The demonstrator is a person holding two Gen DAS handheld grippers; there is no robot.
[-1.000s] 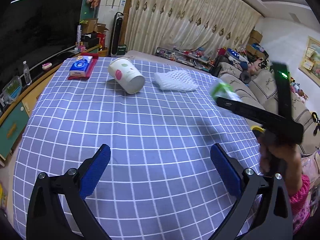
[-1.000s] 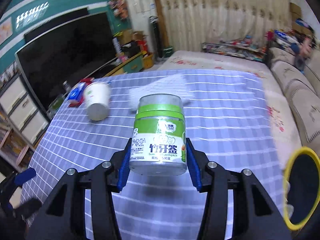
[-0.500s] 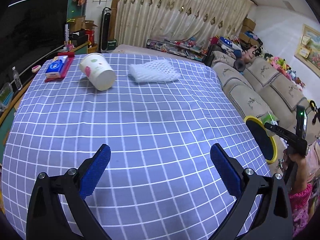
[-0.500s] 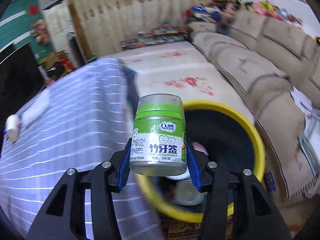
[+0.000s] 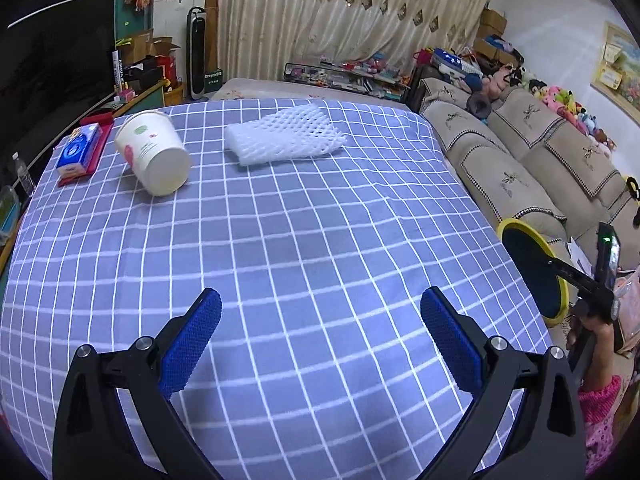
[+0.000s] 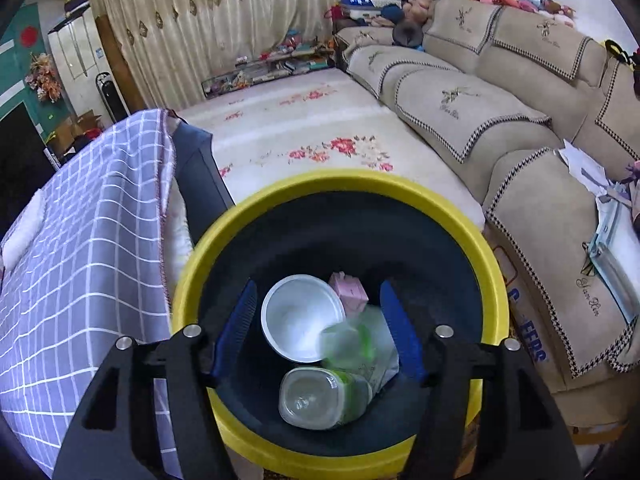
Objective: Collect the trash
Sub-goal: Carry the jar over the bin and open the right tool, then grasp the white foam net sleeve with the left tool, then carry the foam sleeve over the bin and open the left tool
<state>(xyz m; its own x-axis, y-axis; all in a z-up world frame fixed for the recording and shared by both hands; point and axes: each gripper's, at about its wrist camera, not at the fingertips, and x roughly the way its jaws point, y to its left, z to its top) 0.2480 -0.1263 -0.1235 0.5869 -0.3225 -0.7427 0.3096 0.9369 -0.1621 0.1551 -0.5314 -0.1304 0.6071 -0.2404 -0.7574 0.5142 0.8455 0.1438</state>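
light: even, indoor | shadows: soft | blur: falling jar (image 6: 348, 344) | edges: fisheye bend, dark corners

Your worktop (image 5: 304, 240) wore lavender-blue cloth with white grid. Paper cup (image 5: 154, 152) was cream with green and pink marks; foam net (image 5: 284, 136) white. Bin (image 6: 496, 280) was black inside, yellow-rimmed. Your tongs' pads (image 5: 188, 344) were blue on black arms. Sofa (image 6: 460, 108) was beige with houndstooth trim.
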